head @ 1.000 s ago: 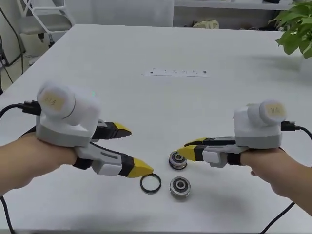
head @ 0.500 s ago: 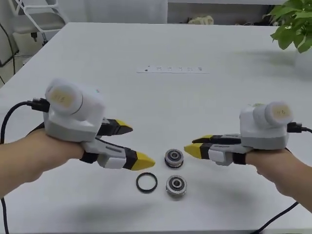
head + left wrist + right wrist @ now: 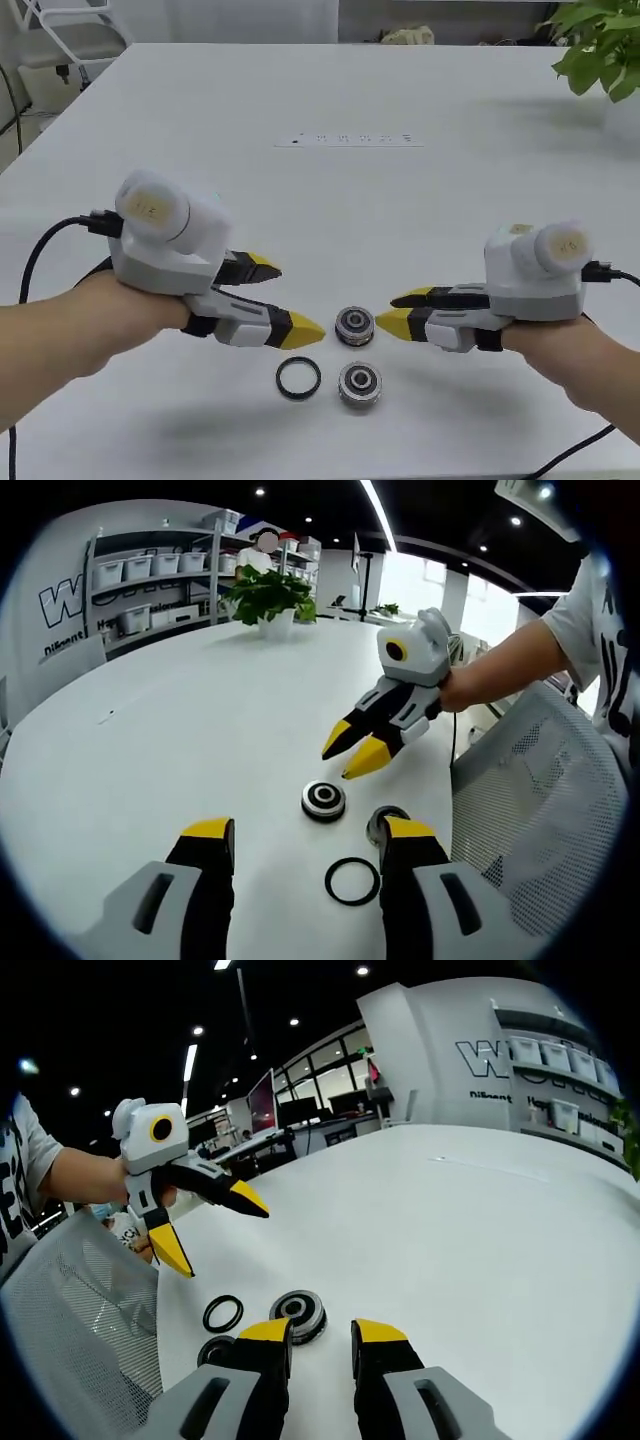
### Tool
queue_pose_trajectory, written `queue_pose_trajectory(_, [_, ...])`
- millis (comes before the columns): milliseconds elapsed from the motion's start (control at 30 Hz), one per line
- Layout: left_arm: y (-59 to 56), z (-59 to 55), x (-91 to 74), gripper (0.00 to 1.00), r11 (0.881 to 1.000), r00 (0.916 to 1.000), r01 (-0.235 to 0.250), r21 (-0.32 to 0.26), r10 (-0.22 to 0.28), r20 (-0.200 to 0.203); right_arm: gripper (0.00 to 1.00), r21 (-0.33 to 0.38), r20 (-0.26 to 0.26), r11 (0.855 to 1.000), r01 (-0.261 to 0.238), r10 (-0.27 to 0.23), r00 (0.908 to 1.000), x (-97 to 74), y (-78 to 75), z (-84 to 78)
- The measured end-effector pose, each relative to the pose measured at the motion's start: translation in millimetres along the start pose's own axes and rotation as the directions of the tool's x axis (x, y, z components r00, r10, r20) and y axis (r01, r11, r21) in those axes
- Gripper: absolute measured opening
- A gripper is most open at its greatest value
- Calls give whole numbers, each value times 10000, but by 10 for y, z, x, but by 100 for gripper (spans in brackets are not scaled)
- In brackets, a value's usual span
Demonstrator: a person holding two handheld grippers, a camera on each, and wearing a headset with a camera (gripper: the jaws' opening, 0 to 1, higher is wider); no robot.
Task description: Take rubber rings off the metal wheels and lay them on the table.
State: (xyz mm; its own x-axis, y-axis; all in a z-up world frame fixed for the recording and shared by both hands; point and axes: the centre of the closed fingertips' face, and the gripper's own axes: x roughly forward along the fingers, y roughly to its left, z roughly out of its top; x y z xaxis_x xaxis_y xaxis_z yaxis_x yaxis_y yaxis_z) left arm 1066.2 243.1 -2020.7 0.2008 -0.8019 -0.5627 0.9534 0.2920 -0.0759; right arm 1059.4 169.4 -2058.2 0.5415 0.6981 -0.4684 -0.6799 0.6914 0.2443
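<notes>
Bench note. My left gripper (image 3: 287, 298) is held over the white table (image 3: 430, 200) with its yellow-tipped jaws spread wide and nothing between them. My right gripper (image 3: 401, 309) faces it, jaws parted only narrowly, also holding nothing. Between the two sets of tips sits a small round metal wheel with a dark rubber band (image 3: 355, 325). A second wheel (image 3: 360, 383) of the same kind lies nearer me. A loose black rubber ring (image 3: 298, 378) lies flat on the table just beside that nearer wheel, on my left side.

Smooth matt white table (image 3: 450, 200). The near wheel (image 3: 360, 383) and far wheel (image 3: 355, 325) gleam as polished metal; the rubber ring (image 3: 298, 378) is dull black.
</notes>
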Motion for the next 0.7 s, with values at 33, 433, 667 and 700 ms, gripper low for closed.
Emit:
queue_pose_trajectory(33, [1, 1, 16, 55, 10000, 10000, 33, -27, -33, 12, 21, -36, -49, 10000, -64, 64, 10000, 13, 21, -14])
queue_pose_trajectory(433, [-28, 5, 208, 48, 9995, 9995, 303, 5, -303, -79, 17, -383, -164, 9985, -403, 397, 9991, 74, 42, -86])
queue_pose_trajectory(667, [-63, 11, 318, 45, 9989, 9989, 463, 14, -463, -109, 16, -429, -86, 9975, -558, 555, 9984, 77, 43, -78])
queue_pose_trajectory(700, [-68, 11, 331, 45, 9988, 9987, 488, 18, -488, -118, 16, -432, -68, 9974, -578, 575, 9983, 81, 48, -72])
